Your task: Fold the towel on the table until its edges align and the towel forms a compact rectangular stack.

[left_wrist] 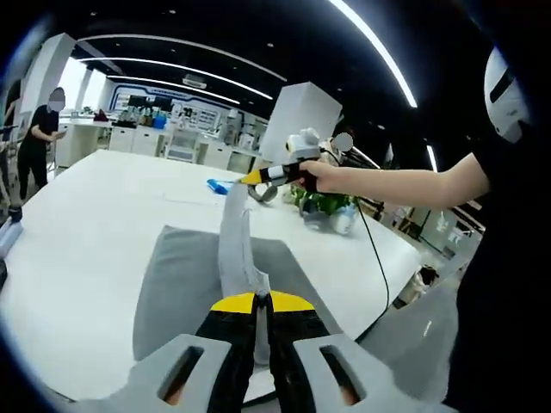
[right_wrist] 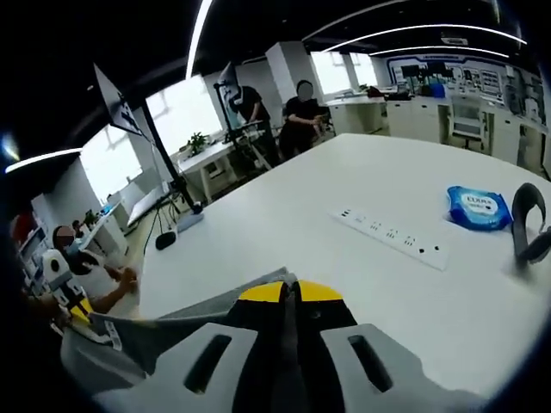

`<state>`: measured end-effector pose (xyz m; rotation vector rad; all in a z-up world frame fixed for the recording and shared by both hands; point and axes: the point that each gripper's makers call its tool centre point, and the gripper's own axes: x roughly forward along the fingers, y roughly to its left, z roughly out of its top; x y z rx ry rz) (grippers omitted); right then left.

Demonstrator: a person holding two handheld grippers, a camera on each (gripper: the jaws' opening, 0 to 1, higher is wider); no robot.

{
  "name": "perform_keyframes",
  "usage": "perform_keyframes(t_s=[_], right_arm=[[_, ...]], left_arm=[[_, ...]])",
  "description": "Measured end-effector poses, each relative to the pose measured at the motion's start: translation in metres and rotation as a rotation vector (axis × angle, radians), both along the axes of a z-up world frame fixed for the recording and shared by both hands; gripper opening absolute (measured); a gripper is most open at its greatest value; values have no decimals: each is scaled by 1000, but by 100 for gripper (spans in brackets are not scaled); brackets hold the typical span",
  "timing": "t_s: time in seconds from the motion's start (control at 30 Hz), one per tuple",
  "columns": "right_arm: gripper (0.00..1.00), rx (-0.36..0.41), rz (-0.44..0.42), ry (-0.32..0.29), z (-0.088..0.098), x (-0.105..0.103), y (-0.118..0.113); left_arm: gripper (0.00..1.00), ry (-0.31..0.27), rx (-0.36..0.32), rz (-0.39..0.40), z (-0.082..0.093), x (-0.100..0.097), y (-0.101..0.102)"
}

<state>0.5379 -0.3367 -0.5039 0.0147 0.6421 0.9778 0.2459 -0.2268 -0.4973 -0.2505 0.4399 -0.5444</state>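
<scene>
A grey towel lies partly spread on the white table. One of its edges is pulled up into a taut strip between the two grippers. My left gripper is shut on the near end of that strip. My right gripper, held in a hand, pinches the far end above the table. In the right gripper view, the right gripper is shut on the towel. The cloth runs left from it to the left gripper, held in a hand.
On the table lie a white power strip, a blue wipes pack and a dark tape roll. A potted plant stands by the table's far edge. People stand at desks in the background.
</scene>
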Motion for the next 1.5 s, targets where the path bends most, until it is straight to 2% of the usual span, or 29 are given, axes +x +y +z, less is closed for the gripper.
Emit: perform_keyframes(t_s=[0.3, 0.57, 0.8, 0.97, 1.13, 1.27, 1.37, 1.5], right_arm=[[2, -16, -22, 48, -42, 10, 30], [2, -5, -33, 109, -65, 15, 47], [2, 24, -47, 150, -75, 23, 62], [2, 16, -42, 154, -82, 25, 71], [2, 19, -39, 162, -89, 24, 78], [2, 92, -34, 253, -92, 17, 89], [4, 109, -21, 249, -92, 14, 90], [5, 105, -3, 213, -90, 9, 82]], left_arm=[[4, 58, -17, 108, -38, 9, 32], [4, 105, -12, 179, -68, 11, 55], [4, 130, -4, 219, -85, 13, 66], [4, 140, -21, 249, -91, 14, 73], [4, 158, 7, 261, -100, 14, 78], [4, 176, 56, 247, -110, 14, 81], [5, 157, 112, 292, -114, 19, 93], [7, 181, 92, 333, -118, 20, 101]])
